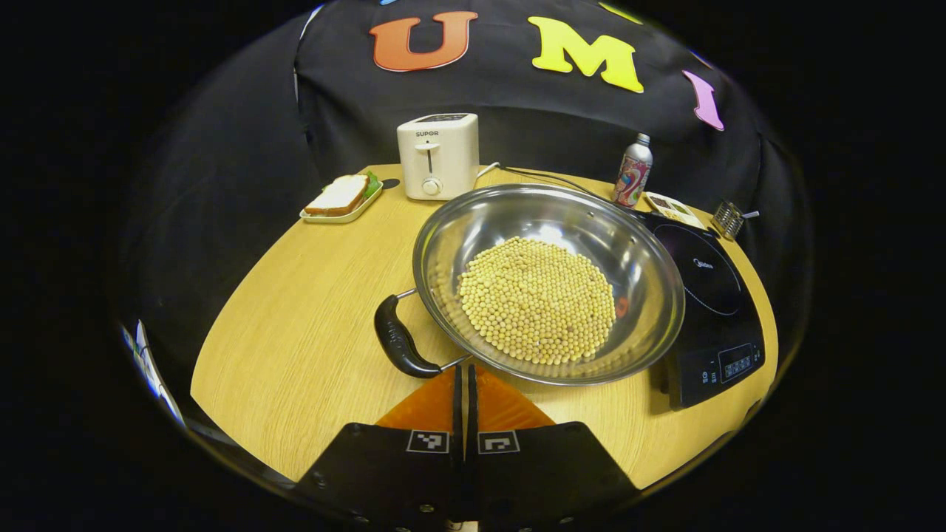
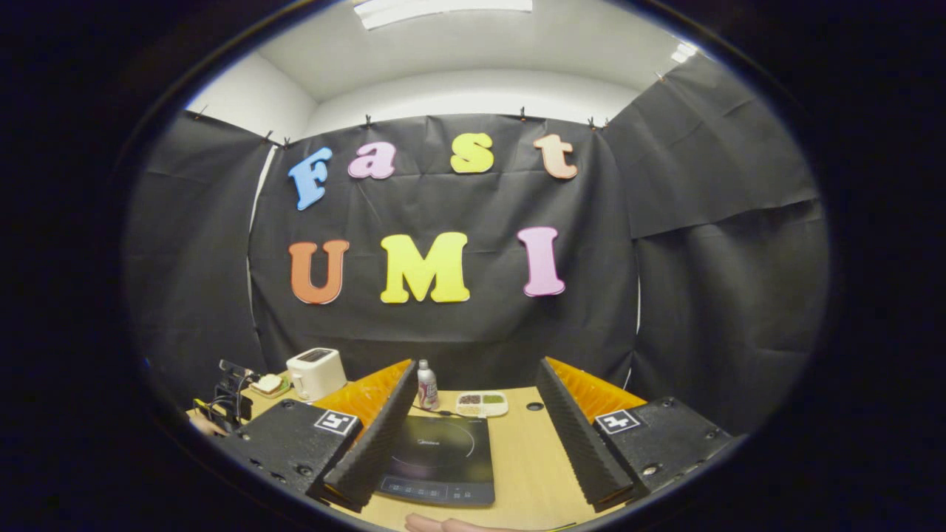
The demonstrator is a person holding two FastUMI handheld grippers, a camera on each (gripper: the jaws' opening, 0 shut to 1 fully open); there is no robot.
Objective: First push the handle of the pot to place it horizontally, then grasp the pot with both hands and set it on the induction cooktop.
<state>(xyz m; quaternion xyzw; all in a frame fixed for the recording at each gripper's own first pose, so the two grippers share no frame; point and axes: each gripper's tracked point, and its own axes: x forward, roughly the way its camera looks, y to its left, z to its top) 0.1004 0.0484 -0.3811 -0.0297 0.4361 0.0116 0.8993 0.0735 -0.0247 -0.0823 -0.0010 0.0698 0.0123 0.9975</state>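
Note:
A wide steel pot [image 1: 635, 258] holding soybeans sits mid-table in the left gripper view. Its right rim overlaps the black induction cooktop [image 1: 713, 318]. The pot's black handle [image 1: 397, 340] sticks out at its near left side. My left gripper [image 1: 465, 373] is shut with nothing between its fingers, its tips just right of the handle's near end and close to the pot's front rim. In the right gripper view my right gripper [image 2: 477, 363] is held wide open above the table, with the cooktop [image 2: 436, 454] lying between its fingers.
At the back stand a white toaster [image 1: 437, 155], a sandwich on a small tray [image 1: 341, 198], a bottle [image 1: 633, 174] and a small divided dish [image 1: 672, 209]. A metal tool [image 1: 729, 218] lies at the far right edge. Part of a hand [image 2: 443, 524] shows at the table's near edge.

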